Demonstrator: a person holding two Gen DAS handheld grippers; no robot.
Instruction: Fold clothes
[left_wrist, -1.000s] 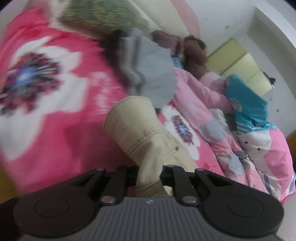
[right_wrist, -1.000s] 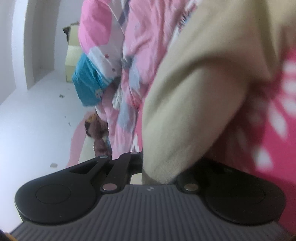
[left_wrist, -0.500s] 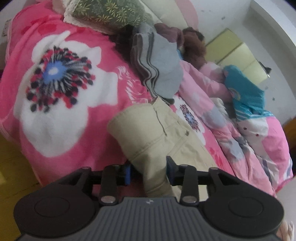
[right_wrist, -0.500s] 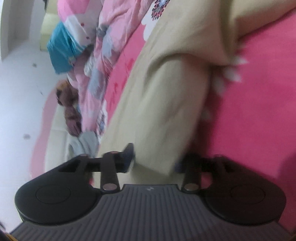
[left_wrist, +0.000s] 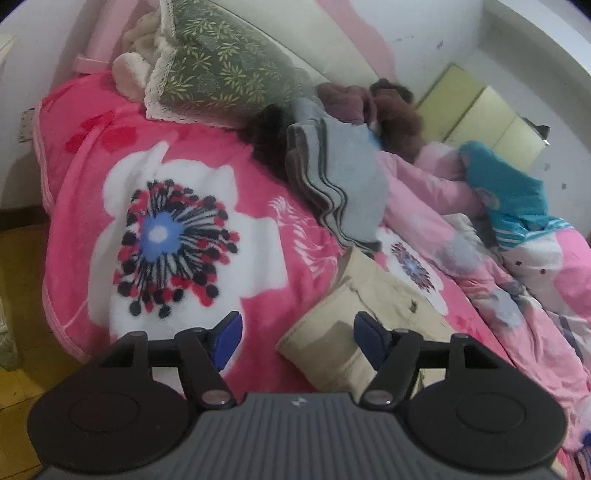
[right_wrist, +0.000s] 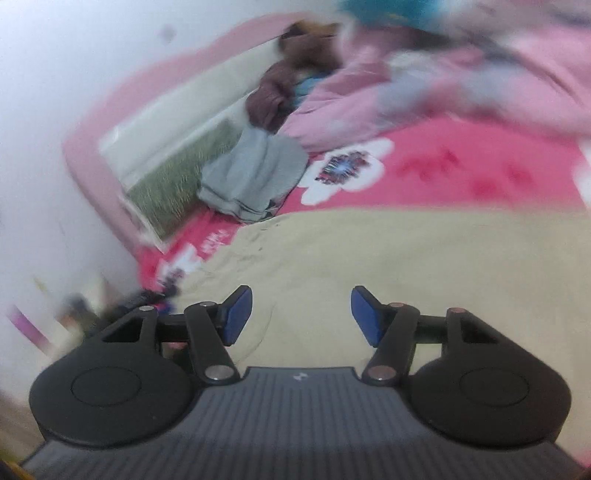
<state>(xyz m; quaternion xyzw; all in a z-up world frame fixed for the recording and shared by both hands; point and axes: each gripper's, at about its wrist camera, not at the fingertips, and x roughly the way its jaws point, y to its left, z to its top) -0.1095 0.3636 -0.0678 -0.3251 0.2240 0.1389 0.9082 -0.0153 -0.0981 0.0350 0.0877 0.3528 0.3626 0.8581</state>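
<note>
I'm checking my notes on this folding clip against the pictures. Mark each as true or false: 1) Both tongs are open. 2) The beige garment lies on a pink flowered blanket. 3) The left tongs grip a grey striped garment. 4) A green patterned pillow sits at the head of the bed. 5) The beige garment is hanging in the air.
1) True: the left tongs and right tongs both stand open, holding nothing.
2) True: the beige garment rests on the pink flowered blanket.
3) False: the grey striped garment lies farther up the bed, untouched.
4) True: the green patterned pillow is there.
5) False: it lies folded on the blanket.
</note>
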